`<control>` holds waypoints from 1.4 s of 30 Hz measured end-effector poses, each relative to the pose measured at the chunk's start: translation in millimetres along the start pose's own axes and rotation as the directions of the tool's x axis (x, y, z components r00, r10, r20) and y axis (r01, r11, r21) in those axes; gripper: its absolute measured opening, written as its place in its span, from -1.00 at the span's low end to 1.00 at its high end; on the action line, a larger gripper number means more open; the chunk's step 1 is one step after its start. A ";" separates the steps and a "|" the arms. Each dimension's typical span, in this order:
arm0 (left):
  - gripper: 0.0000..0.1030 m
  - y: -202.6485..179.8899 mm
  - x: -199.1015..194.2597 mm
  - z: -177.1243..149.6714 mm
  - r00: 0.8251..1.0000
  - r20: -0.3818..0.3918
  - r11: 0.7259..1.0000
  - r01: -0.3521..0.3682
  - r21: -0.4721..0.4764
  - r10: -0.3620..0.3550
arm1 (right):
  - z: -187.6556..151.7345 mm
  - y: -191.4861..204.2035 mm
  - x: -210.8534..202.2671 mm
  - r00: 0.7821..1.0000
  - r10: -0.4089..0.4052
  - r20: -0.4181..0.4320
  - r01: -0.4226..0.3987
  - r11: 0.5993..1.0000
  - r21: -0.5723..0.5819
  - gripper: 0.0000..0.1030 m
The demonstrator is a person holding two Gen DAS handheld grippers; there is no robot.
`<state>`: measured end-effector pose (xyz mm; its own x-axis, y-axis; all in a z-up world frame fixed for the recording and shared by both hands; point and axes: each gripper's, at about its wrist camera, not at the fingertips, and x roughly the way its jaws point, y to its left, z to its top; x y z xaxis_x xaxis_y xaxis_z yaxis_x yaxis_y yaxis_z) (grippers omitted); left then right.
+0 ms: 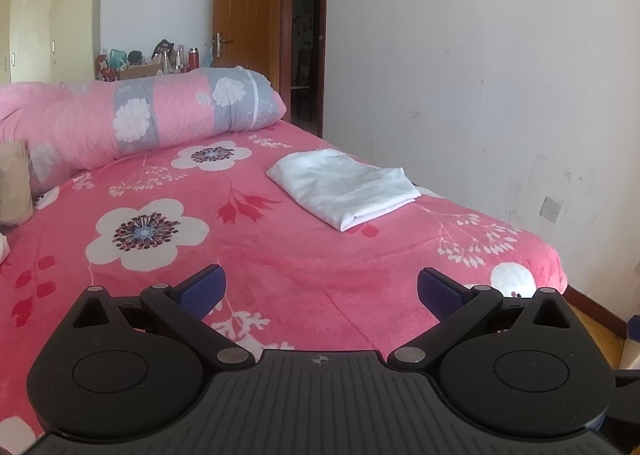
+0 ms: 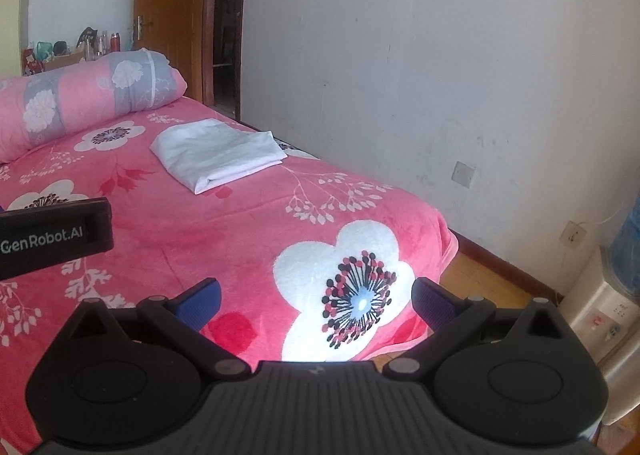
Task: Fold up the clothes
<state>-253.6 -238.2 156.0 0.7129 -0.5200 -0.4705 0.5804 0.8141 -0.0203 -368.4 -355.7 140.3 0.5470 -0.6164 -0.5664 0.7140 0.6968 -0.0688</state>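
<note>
**Hand-held grippers wide and empty over the bed; white garment folded near the wall side**

Left hand-held gripper [image 1: 321, 289]: jaws spread wide, nothing between the blue pads [image 1: 202, 291]. It hangs above the near part of the bed [image 1: 280, 263], apart from the cloth. Right hand-held gripper [image 2: 316, 297]: likewise spread wide and empty, above the near right corner of the bed, over a large white flower print.

In the right wrist view, the left unit's black body enters from the left edge, with white lettering that reads "GenRobot.AI" [image 2: 42, 239].

Open room: bare pink floral bedspread lies between both grippers and the garment. Right edge of the bed drops to a strip of wooden floor [image 2: 476, 275], then the white wall [image 2: 400, 75]. A water dispenser [image 2: 604, 319] stands at the far right, by the wall.

Folded white garment [image 1: 344, 187]: a flat, roughly rectangular stack, layered edges showing at its near corner, soft creases on top. It lies on the bedspread towards the wall side, well ahead of both grippers, apart from the rolled pink-and-grey quilt [image 1: 160, 115] at the far end.

Beyond: brown door [image 1: 248, 15] standing open, cream wardrobe [image 1: 52, 27], clutter of bottles too small to read.
</note>
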 end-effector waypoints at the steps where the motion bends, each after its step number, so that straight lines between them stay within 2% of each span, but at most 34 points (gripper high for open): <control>1: 1.00 -0.9 0.5 -0.2 1.000 -0.001 1.000 0.001 0.003 -0.001 | -0.2 -0.3 0.6 1.000 0.000 -0.001 0.000 1.000 0.001 1.00; 13: 1.00 -6.4 7.3 -3.0 1.000 -0.030 0.999 -0.006 0.032 0.007 | -2.4 -6.5 6.1 1.000 -0.008 -0.011 0.008 1.000 0.016 1.00; 22: 1.00 -7.7 4.9 -2.3 1.000 -0.021 0.999 -0.001 0.041 0.002 | -2.5 -8.4 7.9 1.000 -0.006 -0.011 0.007 1.000 0.018 1.00; 42: 1.00 -1.4 9.0 2.3 1.000 -0.022 1.000 -0.019 0.016 0.020 | 0.8 -3.8 7.3 1.000 -0.002 -0.003 0.002 1.000 0.012 1.00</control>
<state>-247.0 -244.7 153.8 0.7151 -0.4980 -0.4905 0.5728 0.8197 0.0029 -366.8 -363.2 137.2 0.5447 -0.6167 -0.5684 0.7203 0.6911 -0.0597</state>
